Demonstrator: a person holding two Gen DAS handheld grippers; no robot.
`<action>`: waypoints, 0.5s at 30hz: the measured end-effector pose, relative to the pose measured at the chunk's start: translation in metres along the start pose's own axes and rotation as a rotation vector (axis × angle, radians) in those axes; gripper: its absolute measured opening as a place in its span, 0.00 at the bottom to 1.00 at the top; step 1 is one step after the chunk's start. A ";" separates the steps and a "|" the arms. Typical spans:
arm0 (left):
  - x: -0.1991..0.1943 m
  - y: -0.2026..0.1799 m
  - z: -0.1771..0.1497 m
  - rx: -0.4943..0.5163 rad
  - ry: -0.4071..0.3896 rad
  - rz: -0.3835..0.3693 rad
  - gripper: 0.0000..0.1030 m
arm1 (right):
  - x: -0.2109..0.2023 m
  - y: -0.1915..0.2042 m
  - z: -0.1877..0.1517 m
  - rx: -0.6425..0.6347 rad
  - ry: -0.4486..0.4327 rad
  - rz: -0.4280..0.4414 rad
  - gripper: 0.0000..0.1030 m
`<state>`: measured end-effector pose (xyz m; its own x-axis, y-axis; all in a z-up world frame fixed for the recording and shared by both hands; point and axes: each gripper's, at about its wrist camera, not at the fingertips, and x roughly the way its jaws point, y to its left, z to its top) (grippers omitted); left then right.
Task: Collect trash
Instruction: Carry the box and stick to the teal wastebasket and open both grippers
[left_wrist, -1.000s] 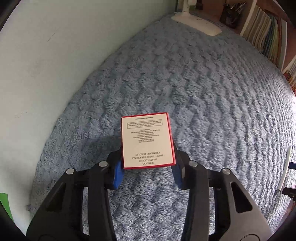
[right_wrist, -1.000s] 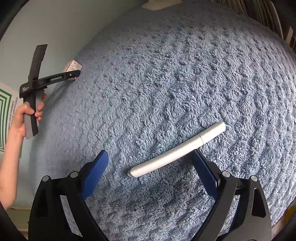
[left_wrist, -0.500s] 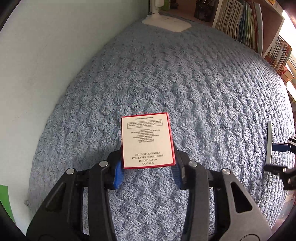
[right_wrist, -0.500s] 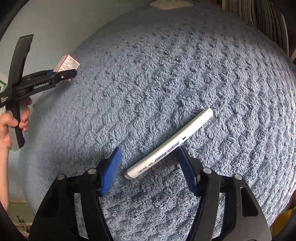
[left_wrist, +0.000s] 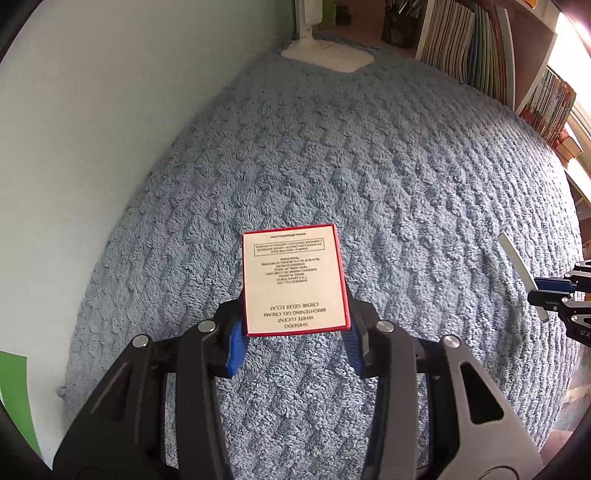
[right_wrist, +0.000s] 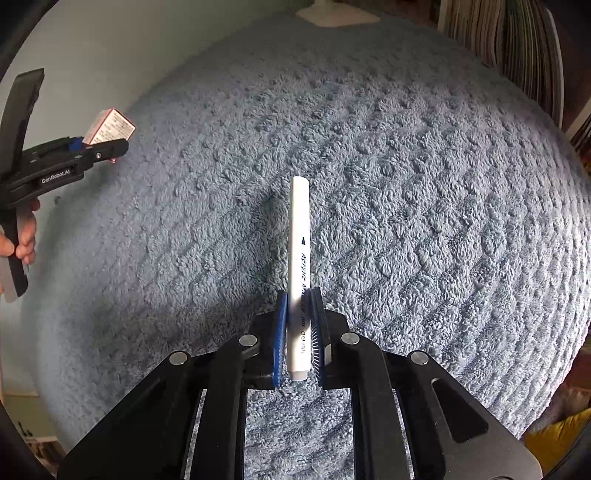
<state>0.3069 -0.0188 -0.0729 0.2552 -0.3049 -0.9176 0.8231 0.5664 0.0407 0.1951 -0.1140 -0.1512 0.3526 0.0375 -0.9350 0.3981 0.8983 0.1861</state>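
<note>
Trash here means two pieces, and each is already in a pair of tongs. The white marker (right_wrist: 299, 258) sits pinched between the blue pads (right_wrist: 280, 332) of the right tongs (right_wrist: 298, 325), whose jaws have just been closing onto it; they grip it near its lower end, so most of its length sticks out forward over the blue towel (right_wrist: 424, 192). The small red-edged box (left_wrist: 295, 280) is clamped by its two side edges in the left tongs (left_wrist: 293, 332), with its printed face up. From the right wrist view the left tongs appear at the far left, worked by a hand (right_wrist: 22, 236), with the box held clear above the towel.

The step in hand looks like lifting the marker away and carrying both pieces to wherever they are collected; no bin shows in either view. To do that well, the right grip should stay firm, since the marker is round, smooth and held off its middle, so it could swivel or slide out if swung fast. A slow, level carry suits it. The box is light and flat-sided, so a steady squeeze should do without crushing it.
</note>
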 end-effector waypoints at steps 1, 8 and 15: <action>-0.004 -0.002 0.000 0.002 -0.004 0.002 0.38 | -0.004 0.001 0.001 -0.006 -0.010 -0.001 0.13; -0.025 -0.021 0.002 0.025 -0.020 0.033 0.38 | -0.034 0.004 0.004 -0.021 -0.059 0.018 0.13; -0.050 -0.043 -0.003 0.040 -0.034 0.059 0.38 | -0.068 -0.023 -0.021 -0.031 -0.099 0.041 0.13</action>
<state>0.2569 -0.0258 -0.0295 0.3204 -0.2986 -0.8990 0.8258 0.5530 0.1107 0.1448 -0.1278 -0.0984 0.4500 0.0323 -0.8924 0.3563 0.9099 0.2126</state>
